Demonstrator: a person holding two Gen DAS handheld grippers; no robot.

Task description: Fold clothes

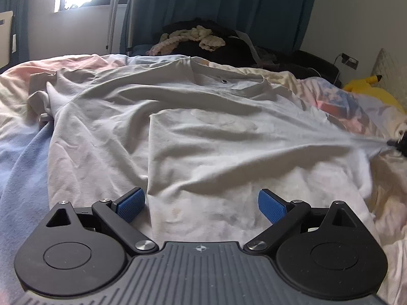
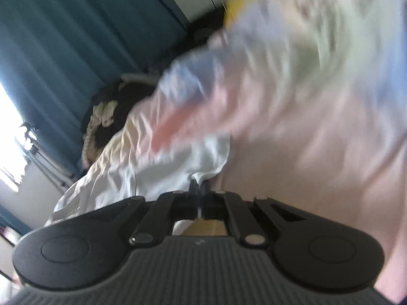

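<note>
A white T-shirt point(image 1: 203, 127) lies spread and wrinkled on the bed, collar at the far side, its left sleeve bunched at the far left. My left gripper point(image 1: 202, 203) hovers open just above the shirt's near hem, blue pads point(image 1: 131, 204) wide apart with nothing between them. At the right edge of the left wrist view my right gripper point(image 1: 396, 143) pinches the shirt's right sleeve and pulls it taut. The right wrist view is blurred by motion; there my right gripper point(image 2: 199, 184) is shut on a fold of the white shirt point(image 2: 178, 167).
A pastel pink-and-blue bedsheet point(image 1: 23, 157) covers the bed. A pile of dark clothes with a cream knitted piece point(image 1: 201, 38) sits at the far edge. A yellow plush toy point(image 1: 368, 89) lies far right. Teal curtains point(image 1: 216, 7) and a window stand behind.
</note>
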